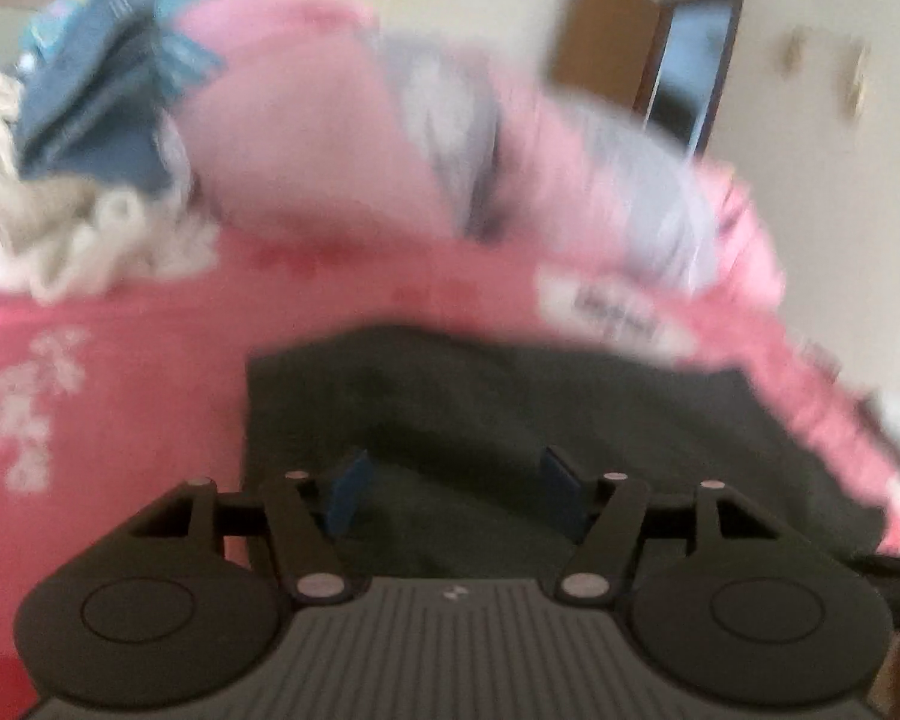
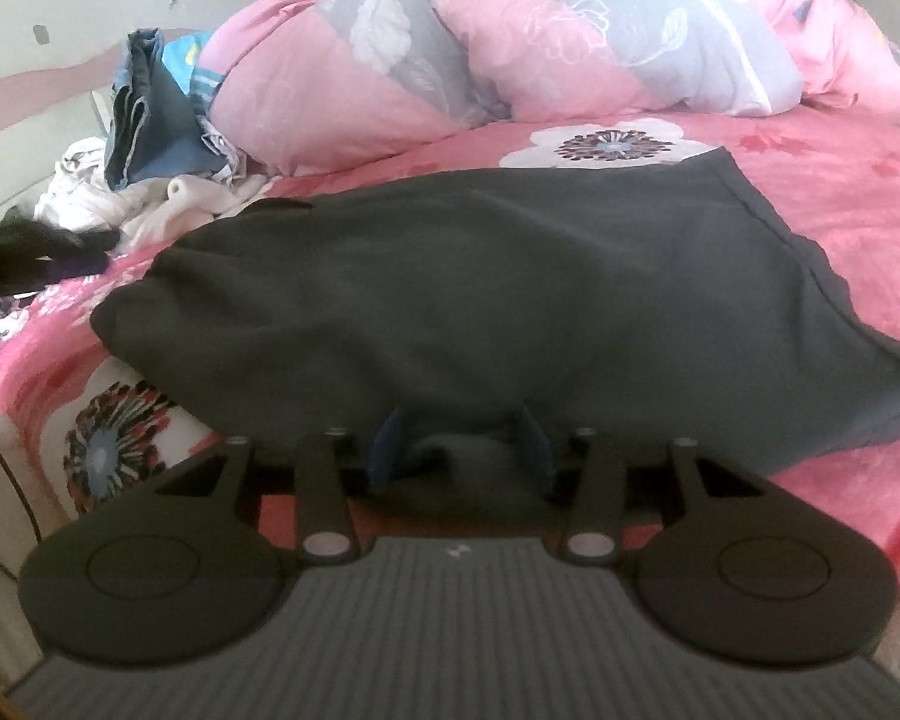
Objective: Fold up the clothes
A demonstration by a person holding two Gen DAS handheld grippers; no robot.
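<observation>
Fold step looks done: dark grey knit garment (image 2: 480, 276) lies doubled on pink floral bedsheet (image 2: 810, 180); L gripper (image 1: 453, 486) & R gripper (image 2: 459, 441) jaws apart, nothing clamped; next prob. needs fresh edge grip.

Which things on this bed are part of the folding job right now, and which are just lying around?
In the job:
- dark grey garment, spread on the bed
- left gripper, open above it
- right gripper, open, a fold of the garment between its fingers

Lying about:
- pink and grey floral duvet
- blue folded clothes
- white clothes pile
- pink floral bedsheet
</observation>
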